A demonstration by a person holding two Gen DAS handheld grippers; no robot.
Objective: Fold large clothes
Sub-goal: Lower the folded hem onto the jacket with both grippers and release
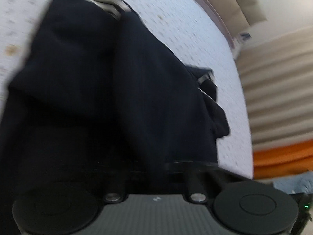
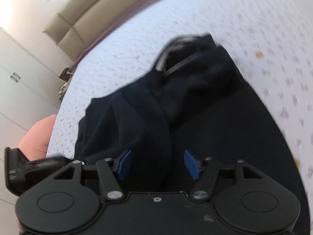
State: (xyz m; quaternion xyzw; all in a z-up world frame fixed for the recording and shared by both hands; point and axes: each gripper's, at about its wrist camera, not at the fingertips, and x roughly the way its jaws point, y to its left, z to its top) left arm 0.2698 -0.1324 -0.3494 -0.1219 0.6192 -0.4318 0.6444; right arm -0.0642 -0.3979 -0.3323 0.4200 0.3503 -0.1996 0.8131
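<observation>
Underneath, a white dotted bedsheet; beige headboard beyond.

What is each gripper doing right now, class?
Left gripper: shut; fingertips hidden in the dark garment, grip unclear.
Right gripper: jaws open, holding nothing.

No legible text anywhere.

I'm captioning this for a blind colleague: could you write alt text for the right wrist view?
A dark navy garment lies rumpled on a white patterned bedspread, with a grey-lined collar at its far end. In the foreground the right tool hangs over it, its blue pads spread apart and gripping nothing.
</observation>
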